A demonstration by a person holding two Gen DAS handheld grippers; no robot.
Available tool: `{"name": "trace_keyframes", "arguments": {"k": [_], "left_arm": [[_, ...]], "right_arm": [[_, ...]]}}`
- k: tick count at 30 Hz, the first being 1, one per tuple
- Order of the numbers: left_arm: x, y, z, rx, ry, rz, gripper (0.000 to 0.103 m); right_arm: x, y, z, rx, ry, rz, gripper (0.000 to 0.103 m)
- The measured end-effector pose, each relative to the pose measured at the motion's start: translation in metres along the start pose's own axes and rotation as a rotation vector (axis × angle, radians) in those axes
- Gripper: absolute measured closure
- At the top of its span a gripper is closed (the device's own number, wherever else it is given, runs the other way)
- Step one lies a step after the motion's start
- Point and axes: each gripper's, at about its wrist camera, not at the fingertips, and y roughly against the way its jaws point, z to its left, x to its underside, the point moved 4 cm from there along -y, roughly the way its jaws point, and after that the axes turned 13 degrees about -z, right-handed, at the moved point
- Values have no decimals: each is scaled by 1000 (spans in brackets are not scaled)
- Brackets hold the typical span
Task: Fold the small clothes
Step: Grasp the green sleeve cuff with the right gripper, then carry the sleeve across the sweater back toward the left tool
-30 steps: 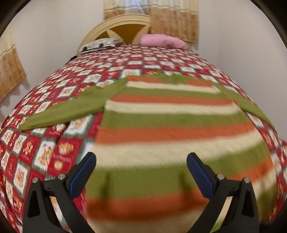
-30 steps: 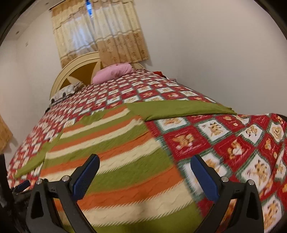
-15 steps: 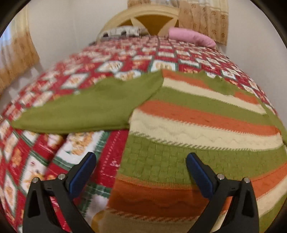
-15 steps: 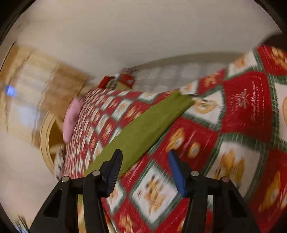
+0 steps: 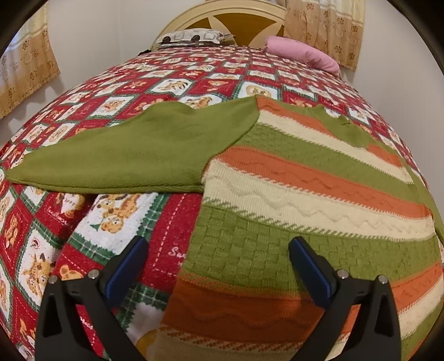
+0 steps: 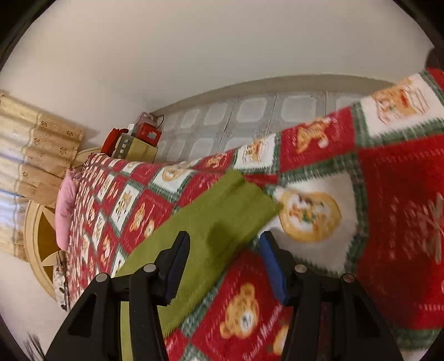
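A knitted sweater (image 5: pixel 305 180) with green, cream and orange stripes lies flat on the bed. Its plain green left sleeve (image 5: pixel 125 158) stretches out to the left. My left gripper (image 5: pixel 216 263) hovers open over the sweater's left side edge below the armpit, one finger above the blanket and one above the knit. In the right wrist view the green right sleeve (image 6: pixel 216 216) runs between the fingers of my right gripper (image 6: pixel 224 258), near the cuff. Those jaws stand half open and the pads do not press the cloth.
The bed carries a red, white and green bear-patterned blanket (image 5: pixel 111 216). A pink pillow (image 5: pixel 302 54) and a patterned pillow (image 5: pixel 191 37) lie by the cream headboard (image 5: pixel 236 19). Past the bed's right edge are tiled floor (image 6: pixel 249 116) and stacked boxes (image 6: pixel 133 141) against the wall.
My left gripper moved left and down to the sweater's side edge, then held still. My right gripper rolled, swung out to the right sleeve's cuff end, and its jaws narrowed.
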Motion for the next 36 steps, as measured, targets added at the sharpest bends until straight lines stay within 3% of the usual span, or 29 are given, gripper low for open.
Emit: {"name": "trace_keyframes", "arguments": {"k": [2, 3, 4, 11, 19, 24, 28, 36], "left_arm": [[0, -1, 0, 1, 2, 1, 0], [0, 0, 0, 1, 1, 0, 0], [0, -1, 0, 1, 1, 0, 0], [0, -1, 0, 5, 4, -3, 0], [0, -1, 1, 13, 12, -5, 0], [0, 0, 2, 20, 19, -7, 0], [0, 0, 3, 19, 19, -7, 0], [0, 0, 2, 20, 19, -6, 0]], "right_arm": [[-3, -5, -1, 6, 2, 2, 67], [-4, -7, -2, 12, 18, 1, 84], [-5, -9, -3, 11, 34, 8, 91], [-9, 8, 13, -33, 133, -17, 96], [15, 73, 114, -244, 276, -52, 96], [68, 92, 178, -363, 388, 28, 96], [130, 94, 217, -436, 462, 121, 96], [258, 84, 264, -540, 534, 295, 97]]}}
